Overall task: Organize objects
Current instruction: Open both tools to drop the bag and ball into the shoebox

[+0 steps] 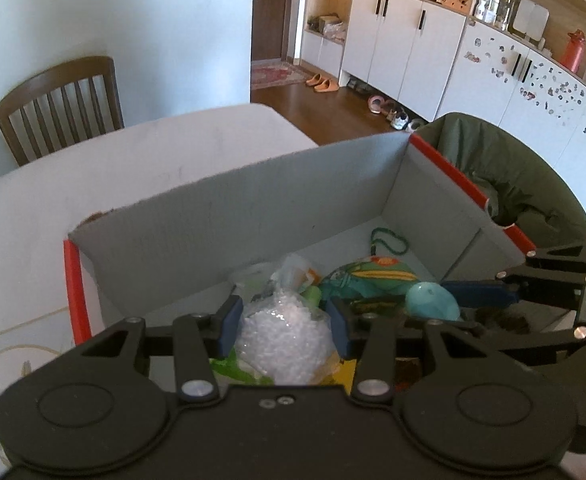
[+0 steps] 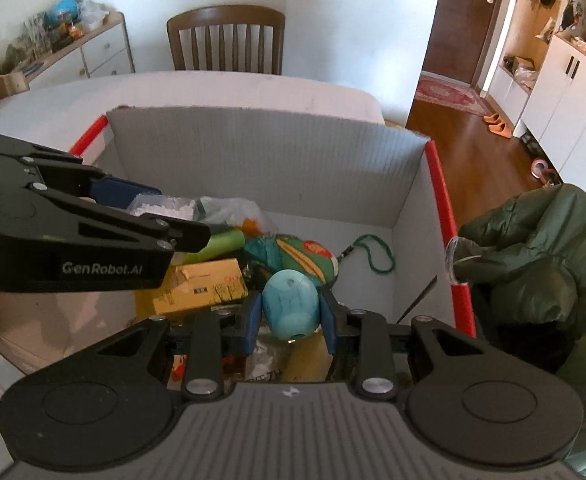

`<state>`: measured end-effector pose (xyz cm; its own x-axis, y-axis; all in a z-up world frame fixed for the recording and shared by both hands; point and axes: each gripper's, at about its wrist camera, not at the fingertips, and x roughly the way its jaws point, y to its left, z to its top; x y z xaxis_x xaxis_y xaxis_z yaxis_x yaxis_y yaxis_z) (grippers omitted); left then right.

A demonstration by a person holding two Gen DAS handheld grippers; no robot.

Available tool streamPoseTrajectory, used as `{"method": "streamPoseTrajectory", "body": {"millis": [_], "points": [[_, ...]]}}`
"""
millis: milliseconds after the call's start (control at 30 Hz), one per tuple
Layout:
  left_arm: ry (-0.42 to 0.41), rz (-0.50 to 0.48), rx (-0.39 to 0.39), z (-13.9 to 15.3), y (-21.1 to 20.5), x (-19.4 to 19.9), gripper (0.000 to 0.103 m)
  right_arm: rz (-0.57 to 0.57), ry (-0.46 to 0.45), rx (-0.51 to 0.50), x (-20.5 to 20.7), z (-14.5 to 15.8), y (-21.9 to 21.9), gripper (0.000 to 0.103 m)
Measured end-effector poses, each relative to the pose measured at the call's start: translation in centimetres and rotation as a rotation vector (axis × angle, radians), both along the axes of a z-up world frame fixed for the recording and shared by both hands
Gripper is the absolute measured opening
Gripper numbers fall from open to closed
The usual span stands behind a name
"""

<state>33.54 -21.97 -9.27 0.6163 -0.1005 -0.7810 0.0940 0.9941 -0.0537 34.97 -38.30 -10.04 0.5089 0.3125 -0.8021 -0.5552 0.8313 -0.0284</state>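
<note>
Two grippers reach into the box [image 1: 253,208] on the table [image 1: 197,136]. The left gripper [image 1: 284,320] pinches a bag [image 1: 285,340] of white beads, low at 6 o'clock in its view. At 3 o'clock from it, the right gripper [image 2: 291,312] clamps a blue egg [image 2: 291,306]. A green pouch [image 2: 305,258] lies just beyond at 12 o'clock.

Grey cardboard box [image 2: 277,168] is showing off red edge strips, and the egg-shaped toy [image 2: 290,303] is looking pale turquoise. Pouch [image 2: 301,256] is rocking green with orange-yellow stripes, next to a yellow carton [image 2: 209,284].
</note>
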Motion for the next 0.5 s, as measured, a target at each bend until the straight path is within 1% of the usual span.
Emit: {"method": "streamPoseTrajectory", "body": {"millis": [300, 500], "points": [[0.055, -0.002, -0.016, -0.52, 0.16, 0.52, 0.047, 0.006, 0.006, -0.009, 0.09, -0.14, -0.05, 0.031], [0.059, -0.003, -0.009, -0.40, 0.19, 0.64, 0.050, 0.021, 0.002, 0.009, -0.27, 0.51, -0.34, 0.031]]}}
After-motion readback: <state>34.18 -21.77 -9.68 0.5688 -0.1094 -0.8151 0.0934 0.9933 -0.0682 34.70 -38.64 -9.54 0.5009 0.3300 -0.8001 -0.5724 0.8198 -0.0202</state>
